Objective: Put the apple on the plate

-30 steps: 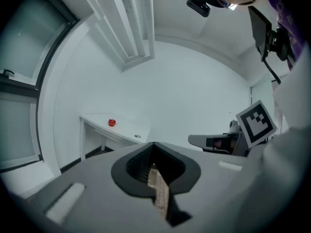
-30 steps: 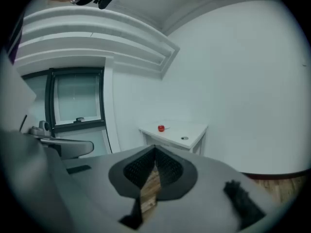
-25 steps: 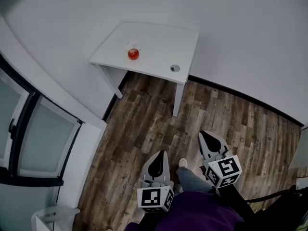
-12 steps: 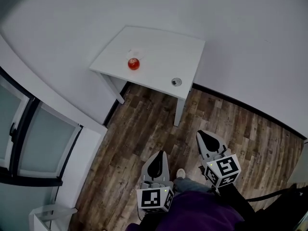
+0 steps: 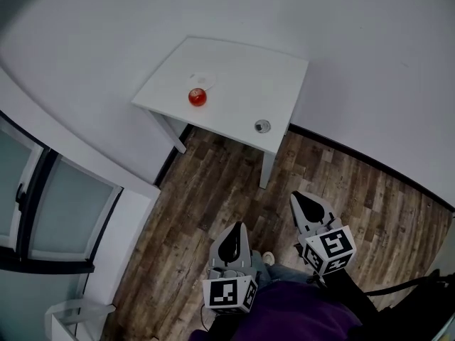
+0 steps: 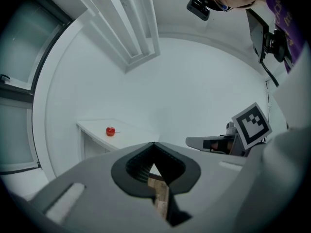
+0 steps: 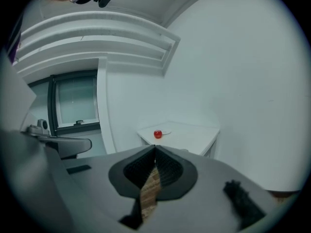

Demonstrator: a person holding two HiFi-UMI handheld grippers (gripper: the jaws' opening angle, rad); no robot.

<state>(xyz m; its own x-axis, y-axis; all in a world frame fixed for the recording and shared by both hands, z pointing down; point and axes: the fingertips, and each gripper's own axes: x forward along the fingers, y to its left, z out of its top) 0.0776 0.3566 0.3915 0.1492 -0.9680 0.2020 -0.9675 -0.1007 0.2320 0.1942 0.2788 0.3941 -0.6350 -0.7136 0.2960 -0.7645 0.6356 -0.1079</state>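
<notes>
A red apple [image 5: 197, 96] rests on a white table [image 5: 242, 84] across the room, right beside a small white plate [image 5: 203, 80] and not on it. Both grippers hang low over the wooden floor, far short of the table. My left gripper [image 5: 234, 228] and my right gripper [image 5: 301, 199] are shut with nothing between their jaws. The left gripper view shows the apple [image 6: 111, 131] small and distant beyond the left gripper [image 6: 154, 144]. In the right gripper view the apple [image 7: 158, 134] and plate [image 7: 168, 131] lie beyond the right gripper [image 7: 155, 147].
A round cable grommet [image 5: 262, 126] sits near the table's front right corner. Table legs [image 5: 266, 169] stand on the plank floor [image 5: 213, 190]. A dark-framed window [image 5: 43, 204] fills the left wall. The person's shoe [image 5: 269, 258] shows between the grippers.
The table and apple have slid slightly lower and closer in the head view as the person advances. Both grippers keep their pose and stay shut.
</notes>
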